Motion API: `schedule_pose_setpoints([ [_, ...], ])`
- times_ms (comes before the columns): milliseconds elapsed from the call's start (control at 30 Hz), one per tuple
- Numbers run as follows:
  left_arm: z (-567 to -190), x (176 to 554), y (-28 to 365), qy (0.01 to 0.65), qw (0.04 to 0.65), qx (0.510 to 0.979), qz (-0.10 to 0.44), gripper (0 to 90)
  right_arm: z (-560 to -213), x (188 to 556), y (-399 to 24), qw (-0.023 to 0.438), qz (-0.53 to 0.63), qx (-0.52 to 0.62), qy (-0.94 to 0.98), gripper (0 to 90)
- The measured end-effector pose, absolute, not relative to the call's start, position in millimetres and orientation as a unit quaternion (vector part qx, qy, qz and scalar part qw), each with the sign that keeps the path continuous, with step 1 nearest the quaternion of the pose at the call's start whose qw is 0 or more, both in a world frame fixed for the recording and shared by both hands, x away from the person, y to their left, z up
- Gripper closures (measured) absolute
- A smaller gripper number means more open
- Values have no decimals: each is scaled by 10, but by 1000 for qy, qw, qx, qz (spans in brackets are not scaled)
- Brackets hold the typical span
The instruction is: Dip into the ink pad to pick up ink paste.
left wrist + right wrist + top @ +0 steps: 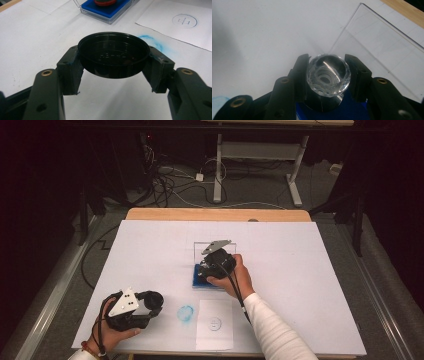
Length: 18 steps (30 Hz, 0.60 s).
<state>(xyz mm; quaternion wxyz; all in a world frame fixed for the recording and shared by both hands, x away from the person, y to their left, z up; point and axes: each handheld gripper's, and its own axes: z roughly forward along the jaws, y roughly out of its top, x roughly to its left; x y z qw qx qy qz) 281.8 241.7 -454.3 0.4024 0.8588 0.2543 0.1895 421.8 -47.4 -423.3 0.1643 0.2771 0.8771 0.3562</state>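
Stamp work, seemingly at the inking stage: holding the stamp (pixel 327 75) by its faceted clear knob in the right claw (pixel 327 72), clenching on both sides of the knob, and setting its dark base on the blue ink pad (pixel 200 281). Sitting mid-bench, that pad, in a clear case with its lid (pixel 382 50) standing open behind the stamp.

Gripping a round black cap (pixel 113 56), probably the stamp's own cover, in the left claw (pixel 113 65), pinching its rim from both sides, hollow side up, and keeping it parked above the near left part of the white bench (pixel 280 270).

Reaching forward with the right hand (pixel 237 277), wrist bent and claw tipped steeply down over the pad; resting the left hand (pixel 117 332) low near the front edge, claw pointing roughly level toward the centre.

Judging the next move: lifting the stamp straight off the pad without tilting, carrying it back to the paper sheet (pixel 215 322) near the front edge, already bearing one round mark, and pressing down squarely, avoiding the blue smudge (pixel 185 313) just beside the sheet.
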Motion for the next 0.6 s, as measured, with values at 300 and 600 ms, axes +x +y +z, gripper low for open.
schedule_pose_setpoints([
  [300,-4551,2823,2411,254,401,860,187,365,-4278,4243,-444,162,349,279,880,574],
  [600,-4538,2803,2395,252,404,859,189,365,-4297,4234,-463,162,350,289,876,573],
])
